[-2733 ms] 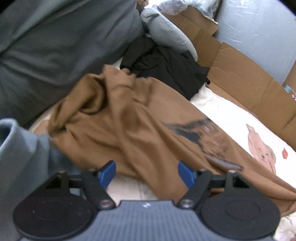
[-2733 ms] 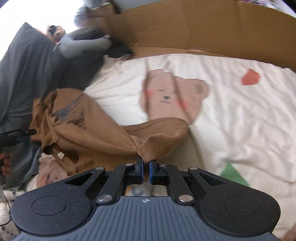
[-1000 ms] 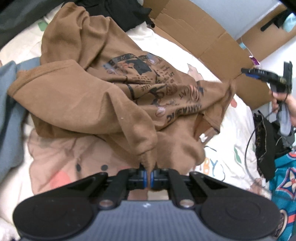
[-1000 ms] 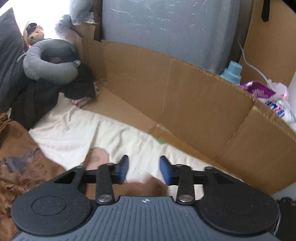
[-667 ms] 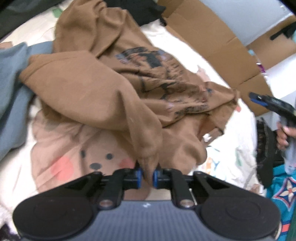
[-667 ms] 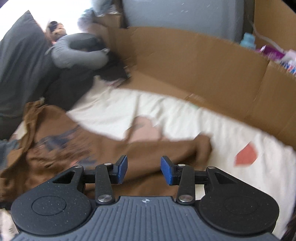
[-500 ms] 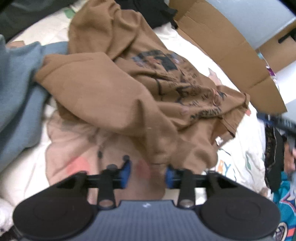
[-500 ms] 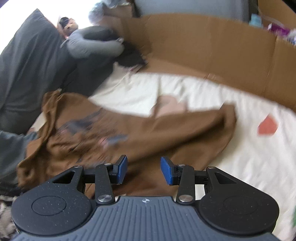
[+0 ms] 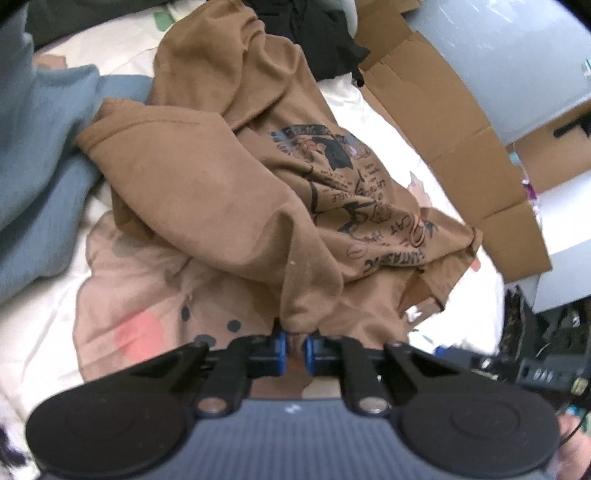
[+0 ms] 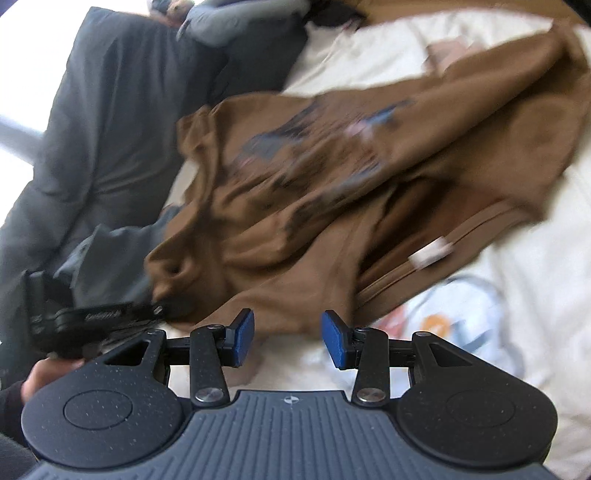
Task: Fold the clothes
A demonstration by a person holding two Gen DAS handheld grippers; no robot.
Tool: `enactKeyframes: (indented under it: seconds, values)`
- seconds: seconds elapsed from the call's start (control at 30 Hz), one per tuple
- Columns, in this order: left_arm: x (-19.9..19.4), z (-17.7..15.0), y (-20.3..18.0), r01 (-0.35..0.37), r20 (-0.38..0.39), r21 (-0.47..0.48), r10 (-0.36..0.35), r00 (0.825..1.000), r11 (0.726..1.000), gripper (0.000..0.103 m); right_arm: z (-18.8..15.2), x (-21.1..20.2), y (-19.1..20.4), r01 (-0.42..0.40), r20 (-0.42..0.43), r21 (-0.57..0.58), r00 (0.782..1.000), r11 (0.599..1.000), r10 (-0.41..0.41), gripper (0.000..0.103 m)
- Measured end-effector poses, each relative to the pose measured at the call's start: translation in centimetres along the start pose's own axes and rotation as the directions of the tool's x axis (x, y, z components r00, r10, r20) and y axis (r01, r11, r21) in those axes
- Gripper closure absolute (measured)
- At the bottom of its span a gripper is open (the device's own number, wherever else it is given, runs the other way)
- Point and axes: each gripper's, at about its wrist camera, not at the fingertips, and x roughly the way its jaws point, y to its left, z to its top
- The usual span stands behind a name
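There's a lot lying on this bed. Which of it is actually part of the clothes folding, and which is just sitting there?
Part of the job:
- brown printed shirt
- left gripper, closing on a fold of it
- right gripper, open above its hem

Just lying about:
- blue garment
- black clothes
- cardboard
- dark cushion

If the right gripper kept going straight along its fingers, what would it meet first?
Most likely the brown sweatshirt: its near hem lies just beyond the open right gripper, whose blue fingers hold nothing. The view is blurred, so depth is uncertain; it might touch the white bedsheet first.
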Motion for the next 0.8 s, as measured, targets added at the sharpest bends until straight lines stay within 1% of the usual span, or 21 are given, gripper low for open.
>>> enactKeyframes:
  seconds: [0.1, 0.17, 0.23, 0.37, 0.43, 0.57, 0.67, 0.73, 0.77, 0.8]
  values:
    - [-0.3, 0.0, -0.4, 0.043, -0.002, -0.010, -0.043, 0.999, 0.999, 0.093, -0.5, 1.3, 0.8, -0.078, -0.043, 0.046, 0.996, 0.996, 0.080, 0.055]
    - [-0.4, -0.1, -0.7, 0.061, -0.008, -0.008, -0.062, 0.998, 0.998, 0.093, -0.7, 2.2, 1.3, -0.146, -0.064, 0.078, 0.986, 0.986, 0.152, 0.054]
    - [-0.5, -0.2, -1.0, 0.068, -0.015, -0.004, -0.068, 0.998, 0.998, 0.093, -1.0, 3.0, 1.6, -0.166, -0.077, 0.094, 0.982, 0.982, 0.173, 0.049]
    - [-0.8, -0.5, -1.1, 0.090, -0.028, -0.022, -0.091, 0.995, 0.996, 0.093, -1.7, 4.7, 2.0, -0.202, -0.102, 0.139, 0.971, 0.969, 0.217, 0.049]
    - [-0.9, -0.7, -1.2, 0.098, -0.039, -0.021, -0.099, 0.994, 0.995, 0.093, -2.2, 5.4, 1.7, -0.236, -0.096, 0.185, 0.962, 0.954, 0.257, 0.049]
    - [-1.1, -0.9, -1.5, 0.109, -0.055, -0.021, -0.110, 0.992, 0.994, 0.093, -2.8, 6.8, 0.9, -0.302, -0.047, 0.295, 0.943, 0.907, 0.330, 0.044]
    - [-1.3, -1.3, -1.7, 0.126, -0.062, -0.031, -0.127, 0.990, 0.992, 0.093, -3.0, 7.6, 0.7, -0.319, -0.025, 0.338, 0.937, 0.886, 0.347, 0.044]
    - [-1.4, -1.6, -2.0, 0.130, -0.072, -0.027, -0.131, 0.989, 0.991, 0.097, -2.9, 7.9, 0.5, -0.329, -0.007, 0.356, 0.935, 0.875, 0.354, 0.047]
    - [-1.4, -1.8, -2.1, 0.133, -0.078, -0.028, -0.135, 0.988, 0.991, 0.097, -2.9, 8.0, 0.5, -0.334, 0.003, 0.365, 0.934, 0.869, 0.357, 0.059]
    - [-1.4, -1.9, -2.2, 0.140, -0.084, -0.031, -0.142, 0.986, 0.990, 0.095, -2.7, 8.1, 0.3, -0.330, 0.000, 0.367, 0.935, 0.870, 0.354, 0.069]
